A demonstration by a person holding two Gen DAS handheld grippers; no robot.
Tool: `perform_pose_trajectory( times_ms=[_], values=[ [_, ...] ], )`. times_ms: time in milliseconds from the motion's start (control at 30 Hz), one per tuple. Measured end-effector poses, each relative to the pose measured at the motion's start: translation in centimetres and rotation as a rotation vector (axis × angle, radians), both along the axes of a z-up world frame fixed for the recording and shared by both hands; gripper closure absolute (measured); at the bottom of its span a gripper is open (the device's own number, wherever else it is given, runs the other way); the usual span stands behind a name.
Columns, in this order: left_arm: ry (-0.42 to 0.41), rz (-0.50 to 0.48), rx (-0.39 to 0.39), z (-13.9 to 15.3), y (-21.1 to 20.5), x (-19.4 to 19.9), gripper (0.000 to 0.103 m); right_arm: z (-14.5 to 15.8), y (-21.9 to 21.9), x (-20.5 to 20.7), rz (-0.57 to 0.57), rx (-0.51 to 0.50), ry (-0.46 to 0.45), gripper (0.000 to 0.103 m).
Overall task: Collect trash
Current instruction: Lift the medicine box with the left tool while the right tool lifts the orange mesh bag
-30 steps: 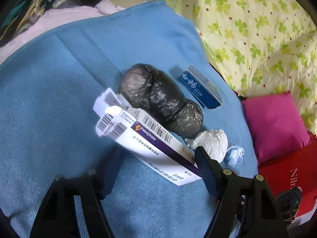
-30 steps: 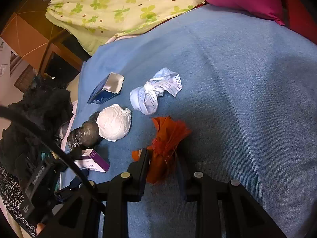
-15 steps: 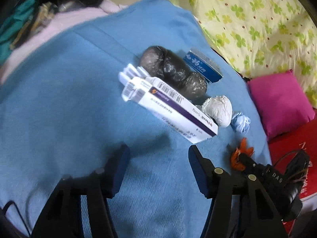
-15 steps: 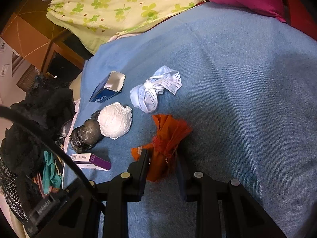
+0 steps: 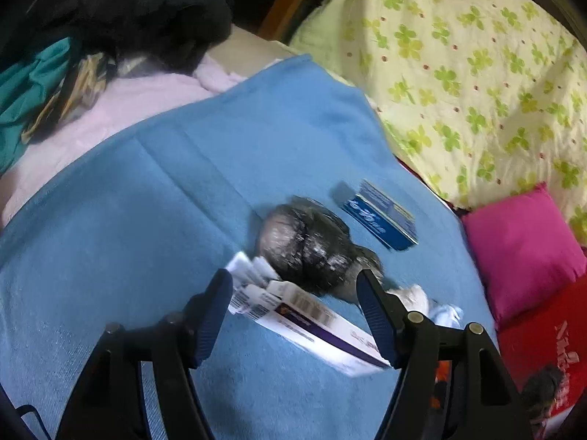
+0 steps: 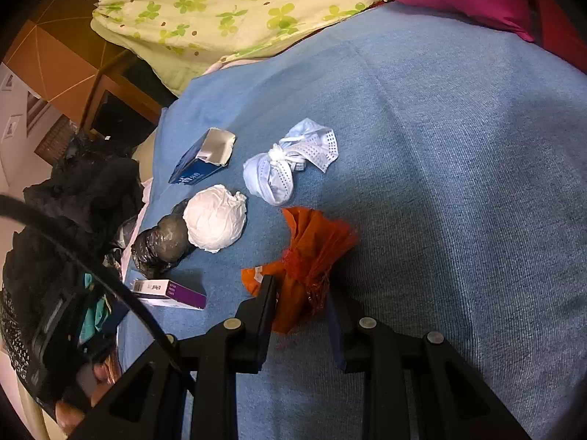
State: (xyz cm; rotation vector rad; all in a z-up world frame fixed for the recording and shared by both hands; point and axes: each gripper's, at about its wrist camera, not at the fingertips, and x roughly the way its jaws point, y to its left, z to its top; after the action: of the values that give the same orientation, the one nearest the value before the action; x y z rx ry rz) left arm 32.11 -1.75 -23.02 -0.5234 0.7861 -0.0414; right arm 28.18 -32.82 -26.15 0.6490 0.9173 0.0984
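Observation:
Trash lies on a blue blanket (image 6: 458,154). My left gripper (image 5: 295,299) is open, its fingers on either side of a white and purple medicine box (image 5: 304,324) that lies on the blanket; the box also shows in the right wrist view (image 6: 168,293). Behind the box is a black plastic bundle (image 5: 312,245), then a blue carton (image 5: 379,220). My right gripper (image 6: 301,300) is shut on an orange bag (image 6: 312,256). A white paper ball (image 6: 214,222) and a knotted face mask (image 6: 286,168) lie beyond it.
A yellow-green clover quilt (image 5: 458,55) and a pink cushion (image 5: 521,245) border the blanket on the right. Dark clothes (image 5: 128,11) and a pink towel (image 5: 121,110) are heaped at the far left. A red bag (image 5: 539,348) lies beyond the cushion.
My left gripper let go of the medicine box, pulled back, then came forward and now straddles it on the blanket. My right gripper keeps holding the orange bag in place.

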Motion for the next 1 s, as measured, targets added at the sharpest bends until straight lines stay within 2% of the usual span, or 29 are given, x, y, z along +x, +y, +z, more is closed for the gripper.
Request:
perform_pose_trajectory(
  times_ms=[67, 200, 433, 533, 600, 733, 800, 867, 900, 933, 1000],
  values=[
    [0.017, 0.006, -0.001, -0.6, -0.1, 0.6, 0.032, 0.0, 0.1, -0.1, 0.002, -0.005, -0.002, 0.073],
    [0.105, 0.016, 0.033, -2.5, -0.7, 1.7, 0.032, 0.0, 0.3, -0.3, 0.013, -0.028, -0.011, 0.073],
    [0.161, -0.04, 0.128, -2.3, -1.6, -0.1, 0.032, 0.1, 0.4, -0.2, 0.007, -0.025, 0.004, 0.073],
    [0.171, -0.079, 0.107, -2.2, -1.2, -1.6, 0.032, 0.1, 0.3, -0.1, 0.004, -0.017, 0.015, 0.073],
    [0.174, -0.09, 0.077, -2.1, -0.6, -2.3, 0.032, 0.0, -0.1, -0.1, -0.007, 0.021, 0.026, 0.073],
    [0.15, -0.111, 0.039, -1.7, -0.3, -2.5, 0.032, -0.7, -1.8, -0.2, -0.06, 0.189, 0.051, 0.073],
    [0.148, -0.128, 0.034, -1.7, -0.5, -2.4, 0.032, -1.1, -2.5, -0.3, -0.082, 0.266, 0.054, 0.066],
    [0.159, -0.142, 0.009, -1.9, -0.7, -2.4, 0.032, -1.5, -3.0, -0.3, -0.105, 0.352, 0.044, 0.038],
    [0.163, -0.15, 0.009, -2.0, -0.8, -2.5, 0.033, -1.4, -3.1, -0.3, -0.111, 0.392, 0.023, 0.036],
    [0.162, -0.158, 0.018, -1.9, -1.0, -2.5, 0.033, -1.3, -3.0, -0.3, -0.121, 0.391, 0.015, 0.036],
    [0.157, -0.183, 0.032, -1.7, -1.5, -2.9, 0.034, -0.7, -2.5, 0.2, -0.126, 0.296, 0.019, 0.037]
  ],
)
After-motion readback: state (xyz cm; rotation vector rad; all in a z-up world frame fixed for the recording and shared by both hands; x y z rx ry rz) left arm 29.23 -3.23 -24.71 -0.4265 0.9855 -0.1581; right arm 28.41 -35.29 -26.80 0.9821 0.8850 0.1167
